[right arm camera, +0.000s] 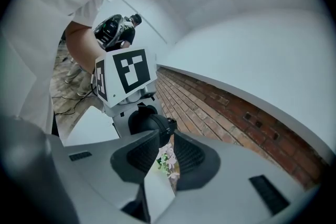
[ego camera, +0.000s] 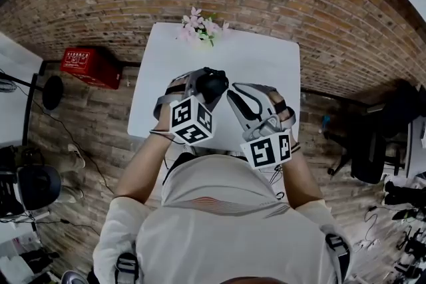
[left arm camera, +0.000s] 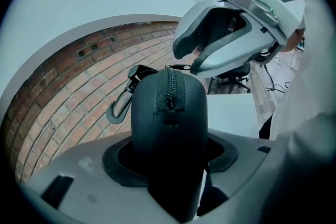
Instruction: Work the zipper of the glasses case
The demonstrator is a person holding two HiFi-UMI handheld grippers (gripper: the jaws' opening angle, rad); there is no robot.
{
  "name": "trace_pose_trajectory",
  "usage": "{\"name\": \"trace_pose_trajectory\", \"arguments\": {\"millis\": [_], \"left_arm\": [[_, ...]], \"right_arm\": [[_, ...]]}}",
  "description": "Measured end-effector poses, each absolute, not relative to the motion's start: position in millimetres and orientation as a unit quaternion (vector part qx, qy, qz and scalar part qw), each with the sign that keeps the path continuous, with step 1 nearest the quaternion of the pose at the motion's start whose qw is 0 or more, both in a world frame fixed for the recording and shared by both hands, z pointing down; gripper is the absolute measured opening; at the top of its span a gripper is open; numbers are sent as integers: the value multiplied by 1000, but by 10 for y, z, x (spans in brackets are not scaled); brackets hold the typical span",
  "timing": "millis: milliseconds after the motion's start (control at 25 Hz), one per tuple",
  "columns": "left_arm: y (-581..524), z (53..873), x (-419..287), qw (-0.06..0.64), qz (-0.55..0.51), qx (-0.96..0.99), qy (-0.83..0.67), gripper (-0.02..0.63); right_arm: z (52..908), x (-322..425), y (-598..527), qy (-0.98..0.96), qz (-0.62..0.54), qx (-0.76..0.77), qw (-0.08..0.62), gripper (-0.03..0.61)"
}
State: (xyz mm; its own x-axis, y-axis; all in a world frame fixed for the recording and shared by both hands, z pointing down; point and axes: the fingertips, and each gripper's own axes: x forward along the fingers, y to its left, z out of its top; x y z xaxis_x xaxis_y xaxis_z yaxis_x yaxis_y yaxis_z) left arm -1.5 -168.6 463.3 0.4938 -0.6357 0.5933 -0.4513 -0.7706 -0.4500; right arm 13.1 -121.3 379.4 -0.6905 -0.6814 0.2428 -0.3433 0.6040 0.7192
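The black glasses case (left arm camera: 168,123) stands upright between my left gripper's (left arm camera: 168,152) jaws, which are shut on its lower half. Its zipper (left arm camera: 170,89) runs over the rounded top, and a carabiner hook (left arm camera: 121,105) hangs off its left side. In the head view the left gripper (ego camera: 206,86) holds the case (ego camera: 213,83) above the white table (ego camera: 266,70). My right gripper (ego camera: 228,95) comes in from the right with its tips at the zipper pull (left arm camera: 181,67). In the right gripper view the right gripper (right arm camera: 167,136) shows a narrow gap between its pads, with the pull (right arm camera: 168,131) at the left tip.
A bunch of pink flowers (ego camera: 200,26) lies at the table's far edge and shows through the right jaws' gap as flowers (right arm camera: 168,160). On the brick floor a red box (ego camera: 90,66) sits to the left and a black chair (ego camera: 373,143) to the right.
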Motion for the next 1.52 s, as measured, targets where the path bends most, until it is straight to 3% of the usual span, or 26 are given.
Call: {"name": "trace_pose_trajectory", "arguments": {"millis": [280,480,840,1040,1320,1520], "left_arm": [[-1742,4662,-32,112,-390,-857,319,264],[-1751,4692,-23,120,-396,-854,314,264],[-1771,4636,-2,152,-395,-850,313,264],[-1691,4642,23,183,-401,-852,282,264],[-1588,4668,55,249,-412,-843,239,264],[-1562,4687,69,238,-403,-852,236,264]], "right_arm": [[3813,173,-1295,-882,-271,319,218,101],[3724,161,-1356,-922,-182,304,155,100],[3766,146,-1372,-953,-92,264,113,100],[3823,167,-1346,-960,-84,239,116,101],[3990,208,-1192,-983,36,134,120,91],[3985,207,-1147,-985,61,127,101,80]]}}
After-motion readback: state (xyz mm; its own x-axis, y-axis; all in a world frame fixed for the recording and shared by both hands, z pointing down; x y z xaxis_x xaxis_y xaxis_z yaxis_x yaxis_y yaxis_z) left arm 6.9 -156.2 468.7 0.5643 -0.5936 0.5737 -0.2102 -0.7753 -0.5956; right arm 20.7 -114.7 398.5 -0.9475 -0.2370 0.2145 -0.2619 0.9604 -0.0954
